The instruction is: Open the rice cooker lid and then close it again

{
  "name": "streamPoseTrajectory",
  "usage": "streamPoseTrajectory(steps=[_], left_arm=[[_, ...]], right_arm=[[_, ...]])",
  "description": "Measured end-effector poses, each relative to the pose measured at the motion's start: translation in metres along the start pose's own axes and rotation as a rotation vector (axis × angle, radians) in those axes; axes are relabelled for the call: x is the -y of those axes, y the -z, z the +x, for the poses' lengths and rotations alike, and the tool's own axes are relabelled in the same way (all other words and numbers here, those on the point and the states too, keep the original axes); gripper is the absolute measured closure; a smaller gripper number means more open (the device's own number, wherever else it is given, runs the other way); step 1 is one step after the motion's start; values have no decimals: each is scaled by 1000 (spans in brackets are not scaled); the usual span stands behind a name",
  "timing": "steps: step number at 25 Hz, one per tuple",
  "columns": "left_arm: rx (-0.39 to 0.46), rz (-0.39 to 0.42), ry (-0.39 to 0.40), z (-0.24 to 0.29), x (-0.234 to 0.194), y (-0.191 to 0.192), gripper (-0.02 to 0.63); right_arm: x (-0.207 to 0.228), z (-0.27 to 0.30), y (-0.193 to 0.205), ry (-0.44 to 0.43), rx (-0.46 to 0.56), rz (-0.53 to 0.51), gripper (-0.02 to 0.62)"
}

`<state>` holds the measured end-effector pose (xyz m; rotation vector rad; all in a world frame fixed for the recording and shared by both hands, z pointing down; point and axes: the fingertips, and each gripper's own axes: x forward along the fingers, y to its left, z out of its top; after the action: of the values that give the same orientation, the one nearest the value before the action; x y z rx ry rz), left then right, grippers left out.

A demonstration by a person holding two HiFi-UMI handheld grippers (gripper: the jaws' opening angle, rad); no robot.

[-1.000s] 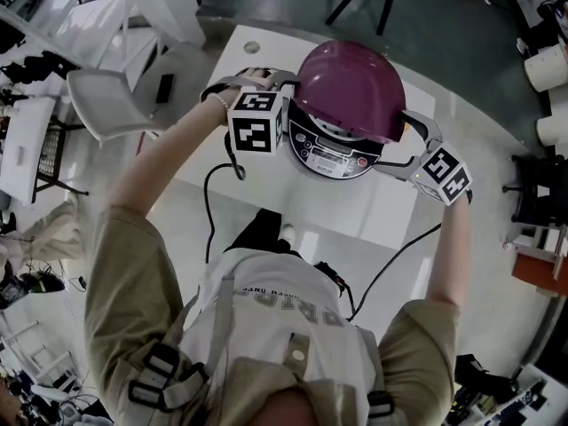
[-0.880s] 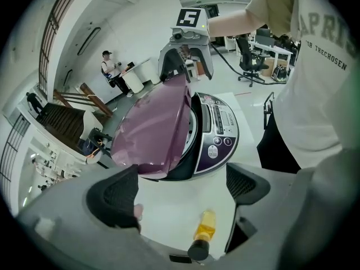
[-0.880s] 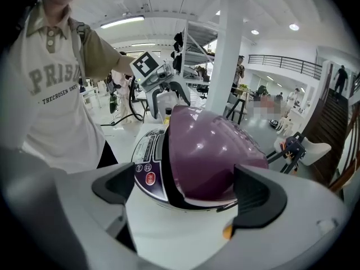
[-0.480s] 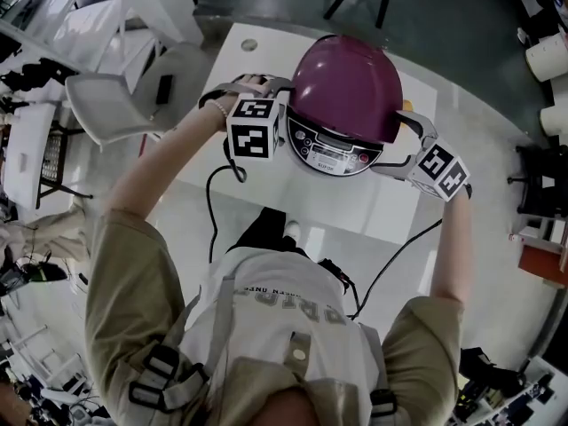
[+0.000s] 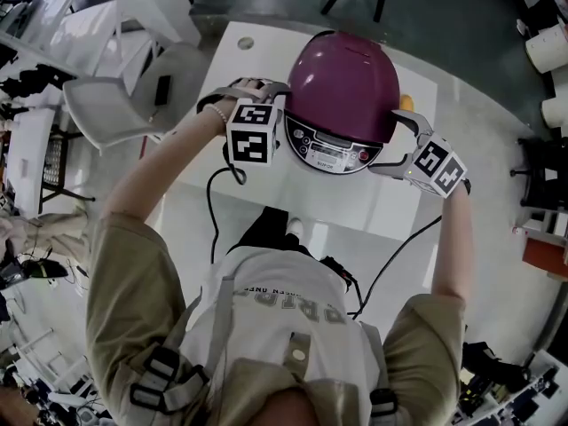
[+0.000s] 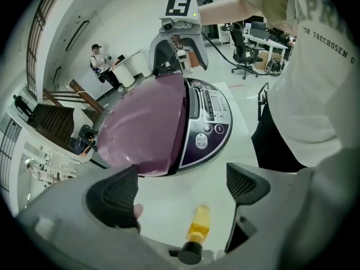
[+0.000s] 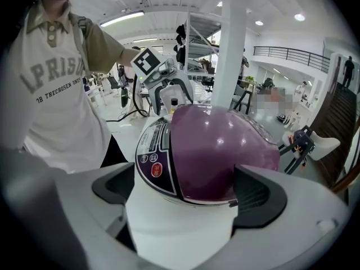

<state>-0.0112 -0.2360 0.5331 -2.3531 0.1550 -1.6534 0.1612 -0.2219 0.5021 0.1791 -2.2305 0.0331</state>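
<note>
The person's shirt (image 7: 53, 111), at the left of the right gripper view, carries large letters "APRIS" above a smaller line that includes "THECHOSEN". The same print shows at the upper right of the left gripper view. Panel print on the rice cooker (image 7: 202, 162) is too small to read.

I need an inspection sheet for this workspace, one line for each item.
Surface: white table, no spills seen.
Job's things: rice cooker, purple lid down.
Clutter: small yellow bottle lying by the left gripper, between its jaws, not gripped.
Grippers: left gripper open; right gripper open, jaws either side of the cooker.
Cables: black cables hang from both grippers.
Surroundings: white chair; person far off.
</note>
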Motion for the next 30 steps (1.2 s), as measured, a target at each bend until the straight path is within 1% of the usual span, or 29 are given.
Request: streamPoseTrajectory(steps=[11,18,23,27,30], left_arm=[[-30,20,24,9,7,4,103],[-41,33,33,12,8,6,102],[-80,65,38,16,10,10,96],[-112,83,63,19,11,12,89],[-133,100,68,20,9,13,88]], right_arm=[[-4,6,9,-23,-33,-5,75],[-4,8,9,-35,-35,-6,75],[-8,11,12,-51,-96,-26,75],[-9,13,15,-60,-119,-25,75],[-8,14,17,-62,-166,-32,75]])
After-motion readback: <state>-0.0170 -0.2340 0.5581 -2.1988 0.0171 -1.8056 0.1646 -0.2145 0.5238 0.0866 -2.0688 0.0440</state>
